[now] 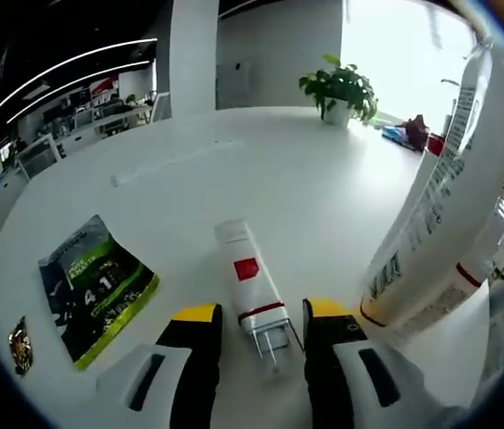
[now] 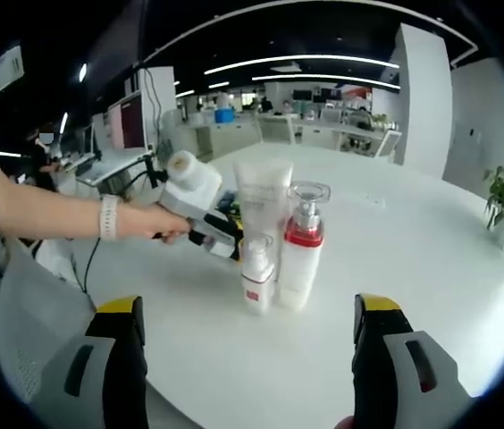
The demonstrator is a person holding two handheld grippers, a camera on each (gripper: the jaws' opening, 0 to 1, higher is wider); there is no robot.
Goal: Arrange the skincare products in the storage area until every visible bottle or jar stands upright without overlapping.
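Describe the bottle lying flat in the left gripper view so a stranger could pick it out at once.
On the round white table, look just ahead of the left gripper, between its yellow-tipped fingers. There lies a slim white bottle with a red square label and a clear cap. Unlike the green sachet beside it, it is tubular.

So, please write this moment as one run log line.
left gripper: open, around lying white red-label bottle | right gripper: open | upright: white tube, red-collar pump bottle
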